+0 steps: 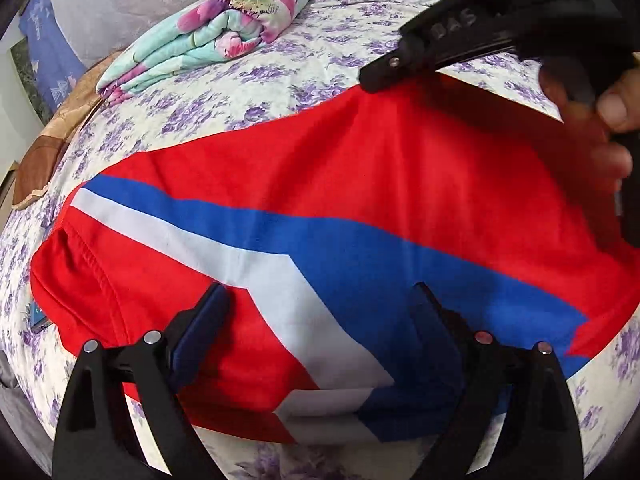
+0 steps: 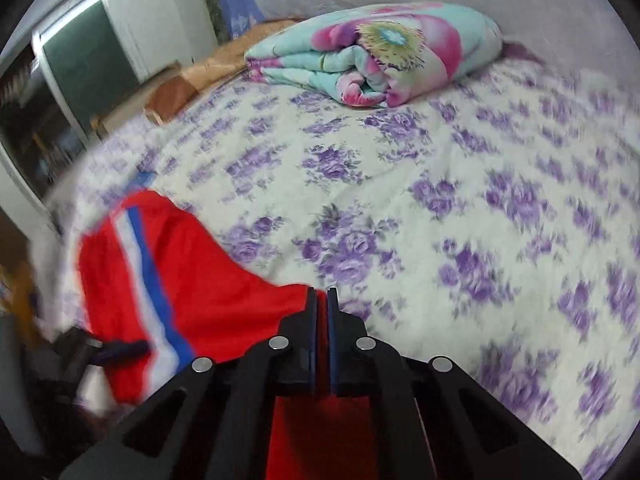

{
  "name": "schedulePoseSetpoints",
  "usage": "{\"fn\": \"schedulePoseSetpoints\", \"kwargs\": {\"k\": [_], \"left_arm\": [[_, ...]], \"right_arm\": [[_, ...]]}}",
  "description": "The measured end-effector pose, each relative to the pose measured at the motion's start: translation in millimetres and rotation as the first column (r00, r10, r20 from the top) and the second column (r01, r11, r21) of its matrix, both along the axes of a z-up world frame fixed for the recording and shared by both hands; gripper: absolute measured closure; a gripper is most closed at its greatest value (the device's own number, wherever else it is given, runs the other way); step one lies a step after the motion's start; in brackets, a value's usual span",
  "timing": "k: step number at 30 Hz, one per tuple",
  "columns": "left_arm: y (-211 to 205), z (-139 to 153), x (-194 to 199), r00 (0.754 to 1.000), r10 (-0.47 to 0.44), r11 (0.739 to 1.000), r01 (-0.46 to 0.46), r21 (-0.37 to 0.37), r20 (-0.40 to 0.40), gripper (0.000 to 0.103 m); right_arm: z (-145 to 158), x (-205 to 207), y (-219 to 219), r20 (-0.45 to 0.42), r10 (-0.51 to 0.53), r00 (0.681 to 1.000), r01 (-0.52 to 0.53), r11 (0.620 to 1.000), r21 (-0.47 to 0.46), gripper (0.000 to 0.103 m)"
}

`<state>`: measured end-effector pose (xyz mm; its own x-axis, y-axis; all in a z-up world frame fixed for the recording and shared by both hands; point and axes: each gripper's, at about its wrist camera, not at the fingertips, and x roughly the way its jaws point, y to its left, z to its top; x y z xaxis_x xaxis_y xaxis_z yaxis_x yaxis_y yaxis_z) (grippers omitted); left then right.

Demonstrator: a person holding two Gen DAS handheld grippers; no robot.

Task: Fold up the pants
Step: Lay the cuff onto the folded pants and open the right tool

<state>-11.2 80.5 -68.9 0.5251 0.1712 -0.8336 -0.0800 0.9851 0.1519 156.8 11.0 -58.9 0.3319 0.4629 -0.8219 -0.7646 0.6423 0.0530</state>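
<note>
The red pants (image 1: pixel 440 168) with a blue and white stripe lie spread on the flowered bed sheet (image 1: pixel 280 72). My left gripper (image 1: pixel 320 300) is open just above the pants, its fingers wide apart over the stripe. My right gripper (image 2: pixel 321 300) is shut on the far edge of the pants (image 2: pixel 224 304) and lifts the red cloth; it also shows in the left wrist view (image 1: pixel 376 76) at the cloth's upper edge. The left gripper's finger (image 2: pixel 120 350) shows at the lower left of the right wrist view.
A folded turquoise and pink flowered blanket (image 2: pixel 376 52) lies at the back of the bed. A brown cloth (image 1: pixel 48 148) hangs at the bed's left edge. A window (image 2: pixel 76 68) and a wall stand beyond. Open sheet (image 2: pixel 480 220) spreads to the right.
</note>
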Motion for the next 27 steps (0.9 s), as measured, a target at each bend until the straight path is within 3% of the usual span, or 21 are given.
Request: {"fn": "schedulePoseSetpoints", "kwargs": {"k": [2, 3, 6, 8, 10, 11, 13, 15, 16, 17, 18, 20, 21, 22, 24, 27], "left_arm": [[-0.5, 0.2, 2.0, 1.000, 0.003, 1.000, -0.003, 0.001, -0.008, 0.014], [-1.6, 0.1, 1.9, 1.000, 0.000, 1.000, 0.000, 0.006, -0.010, 0.014], [0.2, 4.0, 0.3, 1.000, -0.019, 1.000, 0.018, -0.010, -0.018, 0.014], [4.1, 12.7, -1.4, 0.999, -0.027, 0.998, 0.026, -0.049, -0.020, 0.014], [10.2, 28.8, -2.6, 0.999, -0.030, 0.995, 0.032, -0.097, 0.022, 0.014], [12.8, 35.9, -1.7, 0.998, -0.024, 0.996, 0.029, -0.089, 0.053, 0.014], [20.7, 40.3, 5.4, 0.996, 0.030, 1.000, -0.030, -0.004, 0.082, 0.014], [35.2, 30.5, 16.0, 0.993, 0.108, 0.992, -0.110, 0.054, 0.047, 0.013], [47.2, 20.1, 21.6, 0.989, 0.146, 0.988, -0.147, 0.057, 0.012, 0.011], [57.4, 11.0, 23.9, 0.986, 0.164, 0.986, -0.164, 0.043, -0.007, 0.008], [60.8, 9.5, 22.0, 0.987, 0.159, 0.987, -0.159, 0.023, 0.003, 0.007], [55.7, 14.5, 16.5, 0.990, 0.141, 0.989, -0.142, 0.051, 0.014, 0.007], [53.1, 17.0, 15.5, 0.990, 0.138, 0.989, -0.138, 0.061, 0.014, 0.008], [50.6, 21.6, 13.8, 0.991, 0.134, 0.990, -0.134, 0.049, 0.015, 0.008], [46.2, 30.6, 12.0, 0.994, 0.102, 0.995, -0.101, -0.027, 0.034, 0.008], [19.3, 37.1, 7.7, 0.998, -0.012, 0.997, 0.016, -0.070, 0.057, 0.008]], "right_arm": [[-24.2, 3.9, 5.5, 0.001, -0.013, 1.000, 0.013, 0.997, -0.081, 0.097], [-29.0, 4.3, 5.1, -0.001, -0.015, 1.000, 0.014, 0.997, -0.078, 0.096], [-12.2, 2.3, -11.1, 0.063, -0.115, 0.991, 0.120, 0.989, -0.086, 0.082], [4.1, 2.3, -29.7, 0.047, -0.163, 0.986, 0.164, 0.986, -0.029, 0.080], [16.6, -8.8, -43.0, 0.007, -0.143, 0.990, 0.143, 0.988, 0.054, 0.079], [17.5, -17.7, -48.7, -0.028, -0.119, 0.992, 0.121, 0.990, 0.078, 0.079], [8.8, -32.0, -60.4, -0.104, -0.113, 0.988, 0.122, 0.989, 0.086, 0.065], [-4.3, -42.6, -80.5, -0.119, -0.170, 0.978, 0.174, 0.984, 0.024, 0.051], [-12.1, -44.9, -100.3, -0.086, -0.233, 0.969, 0.232, 0.972, -0.028, 0.051], [-14.2, -47.9, -118.2, -0.064, -0.258, 0.964, 0.257, 0.966, -0.030, 0.060], [-10.0, -54.9, -137.5, -0.068, -0.269, 0.961, 0.270, 0.963, 0.007, 0.061], [11.1, -67.9, -188.8, -0.070, -0.402, 0.913, 0.406, 0.912, 0.052, 0.054], [24.1, -76.9, -213.5, -0.052, -0.458, 0.887, 0.461, 0.882, 0.096, 0.043], [42.7, -94.5, -248.6, -0.041, -0.506, 0.862, 0.505, 0.846, 0.173, 0.039], [57.1, -113.8, -284.3, -0.047, -0.560, 0.827, 0.556, 0.804, 0.210, 0.034], [64.7, -140.6, -339.9, -0.050, -0.719, 0.693, 0.713, 0.674, 0.193, 0.021]]}}
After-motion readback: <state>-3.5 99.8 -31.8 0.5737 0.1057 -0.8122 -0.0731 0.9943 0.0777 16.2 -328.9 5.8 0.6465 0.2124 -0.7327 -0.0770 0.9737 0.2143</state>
